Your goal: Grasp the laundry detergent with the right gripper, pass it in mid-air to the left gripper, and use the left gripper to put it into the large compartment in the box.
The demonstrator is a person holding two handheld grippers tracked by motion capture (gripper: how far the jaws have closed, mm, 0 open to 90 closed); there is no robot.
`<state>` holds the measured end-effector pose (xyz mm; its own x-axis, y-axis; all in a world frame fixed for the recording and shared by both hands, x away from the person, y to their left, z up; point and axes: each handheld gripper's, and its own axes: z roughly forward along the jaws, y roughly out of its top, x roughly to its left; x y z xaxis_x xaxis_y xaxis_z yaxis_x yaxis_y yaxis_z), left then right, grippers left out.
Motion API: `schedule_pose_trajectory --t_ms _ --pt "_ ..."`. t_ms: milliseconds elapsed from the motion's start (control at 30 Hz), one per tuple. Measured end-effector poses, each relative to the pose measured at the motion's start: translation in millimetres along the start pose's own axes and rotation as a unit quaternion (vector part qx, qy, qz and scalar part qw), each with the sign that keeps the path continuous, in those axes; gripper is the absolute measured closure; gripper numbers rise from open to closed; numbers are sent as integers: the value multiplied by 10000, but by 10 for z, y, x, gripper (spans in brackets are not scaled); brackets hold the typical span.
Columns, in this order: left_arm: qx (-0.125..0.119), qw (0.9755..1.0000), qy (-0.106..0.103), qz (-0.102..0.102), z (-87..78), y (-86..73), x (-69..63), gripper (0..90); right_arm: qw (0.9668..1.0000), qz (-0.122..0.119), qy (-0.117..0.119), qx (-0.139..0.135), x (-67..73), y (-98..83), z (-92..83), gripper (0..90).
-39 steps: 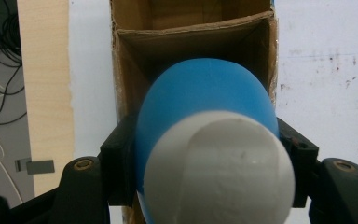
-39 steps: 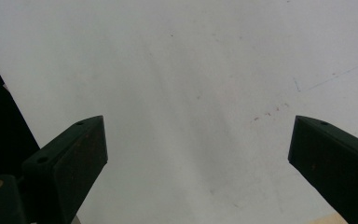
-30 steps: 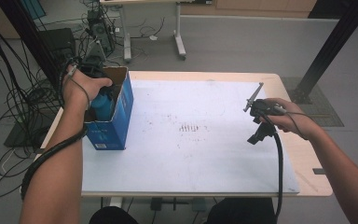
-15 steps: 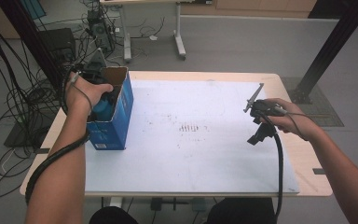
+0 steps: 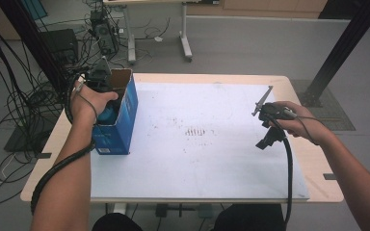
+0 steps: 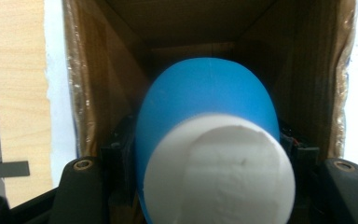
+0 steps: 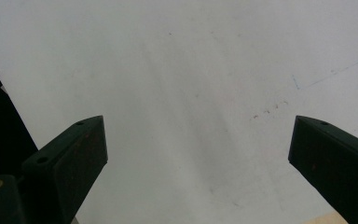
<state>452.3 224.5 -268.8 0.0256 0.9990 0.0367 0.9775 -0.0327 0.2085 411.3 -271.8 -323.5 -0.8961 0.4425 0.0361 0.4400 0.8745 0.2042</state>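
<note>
Left gripper view: blue, white-ended object (image 6: 209, 140) clamped in left claw (image 6: 209, 182), inside open cardboard box (image 6: 93, 79). High view: blue-sided box (image 5: 120, 120) at surface's (image 5: 212, 168) left edge. Right claw (image 7: 198, 154): jaws wide apart, nothing held, above white sheet.

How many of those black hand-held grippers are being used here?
2. The left gripper reaches into the blue cardboard box at the table's left; the right gripper hangs above the white sheet at the right.

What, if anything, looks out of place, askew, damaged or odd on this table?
Nothing looks damaged or spilled. The blue box stands upright at the table's left edge while the left gripper holds a blue and white object inside it. The white mat only shows faint dark scuff marks.
</note>
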Motion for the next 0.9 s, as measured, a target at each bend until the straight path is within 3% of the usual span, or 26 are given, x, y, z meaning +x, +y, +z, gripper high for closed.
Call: schedule_pose_trajectory --t_ms 900 --pt "-1 10000 -12 23 6 -2 -1 377 10000 -4 -48 -5 -2 1 -6 45"
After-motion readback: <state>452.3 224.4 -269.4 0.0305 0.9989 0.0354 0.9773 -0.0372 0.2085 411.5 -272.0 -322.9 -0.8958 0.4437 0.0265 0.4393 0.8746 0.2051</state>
